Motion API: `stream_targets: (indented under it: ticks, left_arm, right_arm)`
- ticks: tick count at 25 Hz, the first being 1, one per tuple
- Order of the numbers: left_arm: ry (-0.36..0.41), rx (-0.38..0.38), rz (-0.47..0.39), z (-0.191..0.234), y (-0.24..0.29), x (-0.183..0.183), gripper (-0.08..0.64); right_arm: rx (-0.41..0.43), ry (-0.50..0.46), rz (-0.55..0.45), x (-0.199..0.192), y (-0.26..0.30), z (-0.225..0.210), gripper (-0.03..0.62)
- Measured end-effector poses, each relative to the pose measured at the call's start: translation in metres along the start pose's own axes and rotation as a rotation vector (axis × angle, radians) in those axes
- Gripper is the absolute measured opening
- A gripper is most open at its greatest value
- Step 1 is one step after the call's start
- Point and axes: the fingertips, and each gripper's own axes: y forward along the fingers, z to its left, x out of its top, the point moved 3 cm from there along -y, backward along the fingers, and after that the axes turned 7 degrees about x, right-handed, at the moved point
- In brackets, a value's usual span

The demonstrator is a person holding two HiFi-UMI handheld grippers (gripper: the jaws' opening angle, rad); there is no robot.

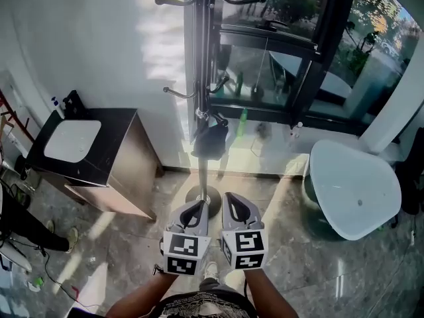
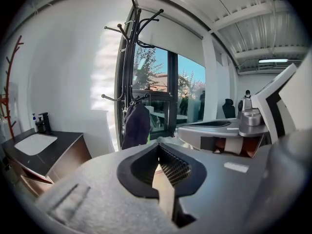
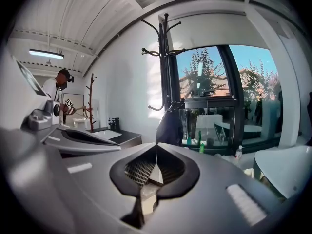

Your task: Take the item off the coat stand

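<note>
A black coat stand [image 1: 201, 78] rises in front of the window, its round base [image 1: 203, 195] on the marble floor. A dark bag [image 1: 211, 141] hangs from one of its low hooks. Both grippers are held side by side just below the base, a good way short of the bag. The left gripper [image 1: 197, 209] is shut with nothing in it, and so is the right gripper [image 1: 232, 202]. In the left gripper view the bag [image 2: 136, 126] hangs beyond the shut left gripper [image 2: 158, 145]. The right gripper view shows the bag [image 3: 170, 127] above the shut right gripper [image 3: 157, 145].
A dark cabinet [image 1: 112, 158] with a white basin stands left of the stand. A white rounded tub [image 1: 354, 187] sits at the right. Green bottles [image 1: 243, 121] stand by the window. A person's legs [image 1: 26, 224] are at the left edge; a person [image 3: 54, 89] stands behind.
</note>
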Motion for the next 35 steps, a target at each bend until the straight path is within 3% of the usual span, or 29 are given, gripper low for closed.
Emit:
stream_targets:
  ticks: [15,35]
  left_arm:
    - [-0.007,0.098,-0.008,0.019,0.054,0.026,0.005]
    - [-0.044,0.148,0.008,0.056,0.088,0.026,0.005]
  right_arm:
    - [0.09,-0.095,0.051,0.013,0.083,-0.059,0.077]
    - [0.122,-0.142,0.107,0.01,0.163,-0.076,0.153]
